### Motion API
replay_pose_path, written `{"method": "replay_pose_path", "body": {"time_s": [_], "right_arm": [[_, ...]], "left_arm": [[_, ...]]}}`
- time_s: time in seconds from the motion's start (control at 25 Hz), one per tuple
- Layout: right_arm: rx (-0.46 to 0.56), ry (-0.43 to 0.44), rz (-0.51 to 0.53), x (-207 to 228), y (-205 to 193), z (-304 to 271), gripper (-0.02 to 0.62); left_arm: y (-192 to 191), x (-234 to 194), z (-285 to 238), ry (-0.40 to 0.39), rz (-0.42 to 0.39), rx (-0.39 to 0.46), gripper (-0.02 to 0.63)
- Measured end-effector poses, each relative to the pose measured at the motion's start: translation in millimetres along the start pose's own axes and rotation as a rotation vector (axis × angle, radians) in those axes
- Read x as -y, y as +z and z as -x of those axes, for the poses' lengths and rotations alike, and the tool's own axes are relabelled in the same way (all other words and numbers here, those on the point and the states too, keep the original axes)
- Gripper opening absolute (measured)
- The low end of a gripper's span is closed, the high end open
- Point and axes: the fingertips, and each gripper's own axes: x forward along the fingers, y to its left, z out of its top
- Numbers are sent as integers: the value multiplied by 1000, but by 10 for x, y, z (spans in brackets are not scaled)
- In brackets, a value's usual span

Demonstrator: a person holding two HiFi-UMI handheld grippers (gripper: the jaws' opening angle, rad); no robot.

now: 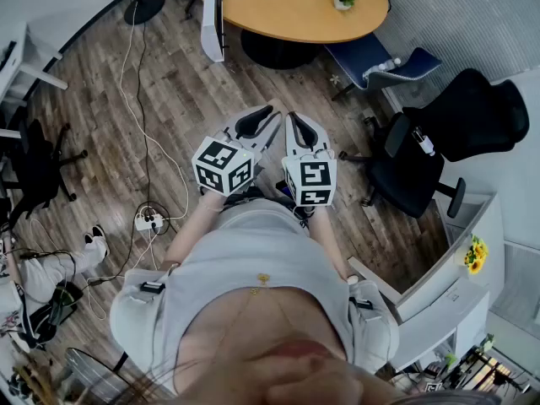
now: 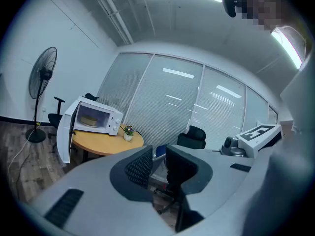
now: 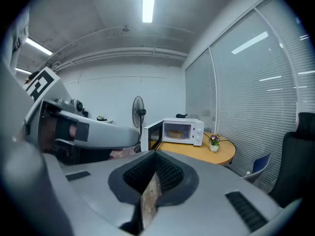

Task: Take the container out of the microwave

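A white microwave [image 2: 96, 118] stands on a round wooden table [image 2: 106, 144], its door [image 2: 64, 136] swung wide open. Inside sits a pale round container [image 2: 88, 120], which also shows in the right gripper view as the container [image 3: 176, 133] inside the microwave [image 3: 184, 131]. Both grippers are held close to my body, a few steps from the table. The left gripper [image 1: 272, 115] and right gripper [image 1: 291, 118] sit side by side over the wooden floor. Neither the left gripper [image 2: 159, 154] nor the right gripper [image 3: 155, 156] holds anything; both have their jaws drawn together.
A small flower pot [image 2: 128, 132] stands on the table beside the microwave. A black office chair [image 1: 439, 142] and a blue chair [image 1: 380, 57] are to the right. A standing fan [image 2: 42, 77] is left of the table. A power strip [image 1: 150, 219] with cables lies on the floor.
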Motion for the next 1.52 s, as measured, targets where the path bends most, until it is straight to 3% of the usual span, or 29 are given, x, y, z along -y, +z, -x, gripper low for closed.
{"method": "replay_pose_path", "body": {"time_s": [0.28,0.44,1.0,1.52], "right_arm": [[17,17,-29,-115,5,-94,23],[19,37,-31,-199,9,-126,109],[2,56,-27,-222,7,-232,103],[9,113,-28,-15,231,-763,95]], "left_arm": [[14,-94,84,4,-13,8,103],[47,-152,142,17,-9,28,103],[20,-349,162,61,35,32,103],[270,-726,-160,114,48,40,103]]}}
